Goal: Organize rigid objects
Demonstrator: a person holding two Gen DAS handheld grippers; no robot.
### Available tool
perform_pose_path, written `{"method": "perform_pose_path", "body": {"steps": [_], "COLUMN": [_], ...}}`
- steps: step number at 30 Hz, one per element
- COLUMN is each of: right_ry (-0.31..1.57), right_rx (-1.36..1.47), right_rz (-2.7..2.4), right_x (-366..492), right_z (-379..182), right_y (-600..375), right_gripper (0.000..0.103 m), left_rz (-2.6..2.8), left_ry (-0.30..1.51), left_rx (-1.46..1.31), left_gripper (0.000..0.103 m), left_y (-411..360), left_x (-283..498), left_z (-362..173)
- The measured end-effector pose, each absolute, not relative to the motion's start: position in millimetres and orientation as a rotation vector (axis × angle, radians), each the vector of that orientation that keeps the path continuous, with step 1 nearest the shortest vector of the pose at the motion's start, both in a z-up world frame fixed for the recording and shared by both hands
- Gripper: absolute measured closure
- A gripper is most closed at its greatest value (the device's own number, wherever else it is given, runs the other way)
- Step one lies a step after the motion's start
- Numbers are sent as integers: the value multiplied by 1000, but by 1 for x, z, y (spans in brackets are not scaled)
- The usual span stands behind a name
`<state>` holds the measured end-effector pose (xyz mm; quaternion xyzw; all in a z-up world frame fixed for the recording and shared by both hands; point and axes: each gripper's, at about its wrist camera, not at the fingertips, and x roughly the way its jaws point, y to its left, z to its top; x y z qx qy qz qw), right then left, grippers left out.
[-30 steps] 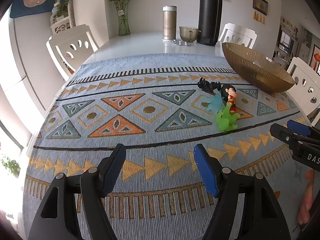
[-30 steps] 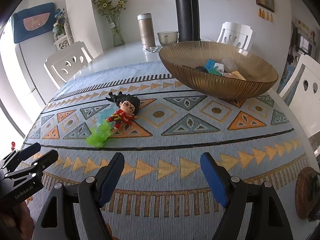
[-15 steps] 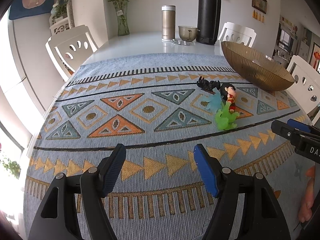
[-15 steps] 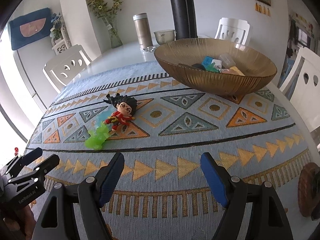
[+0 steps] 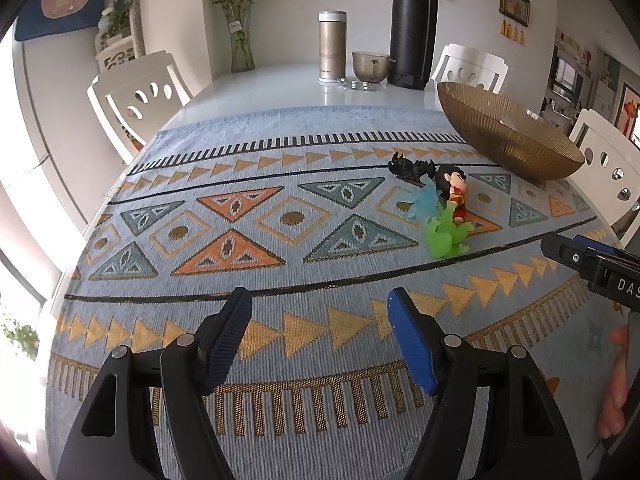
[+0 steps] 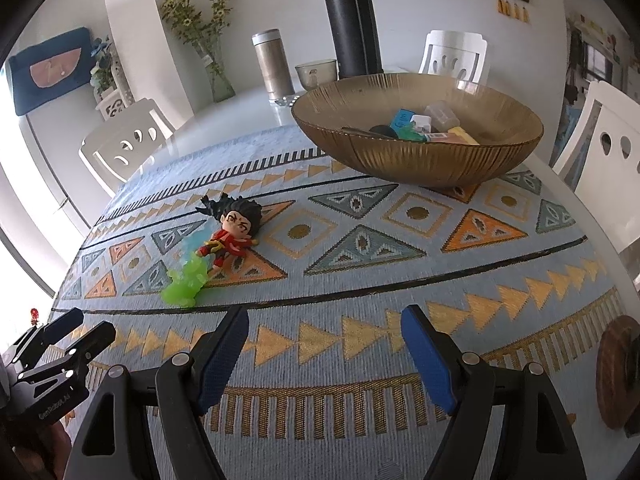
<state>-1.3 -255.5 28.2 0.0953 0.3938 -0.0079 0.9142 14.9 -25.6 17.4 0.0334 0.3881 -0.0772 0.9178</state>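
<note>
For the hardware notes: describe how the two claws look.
Both match: left claw and right claw have black angular plastic arms with silver pivot screws, and blue ribbed pads on the fingers. White lettering marks each body's side. No cables or sleeves show.

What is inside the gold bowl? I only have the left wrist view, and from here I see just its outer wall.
Observer: The right wrist view looks into the gold bowl. It already holds small things, among them a blue block and a clear plastic box.
Operator: Is the red-clothed figurine face up?
Observer: Yes, the figurine lies on its back on the patterned cloth, face up.
Operator: Anything on the table to the right of the right gripper?
Observer: A round brown coaster lies by the table edge, right of the right gripper, whose jaws are empty.
</note>
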Motion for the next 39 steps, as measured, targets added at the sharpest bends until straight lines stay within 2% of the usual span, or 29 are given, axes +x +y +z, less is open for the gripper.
{"method": "perform_pose_path", "body": {"steps": [22,31,39], "right_ry": [809,806,802], "right_rx": [223,237,257], "right_rz": [-19,-23,-34], "right_x": [0,-1,-1], "right_z": [29,29,28], "right_y": [-262,-264,-268], "right_gripper": [26,26,26], "left_rz": [-160,-272,-305], "left_ry": [806,914,894], "left_rx": [71,85,168], "left_gripper": [34,34,34], "left_y": [-26,-30,-36], "left_x": [15,31,43], "left_z": [16,9,18]}}
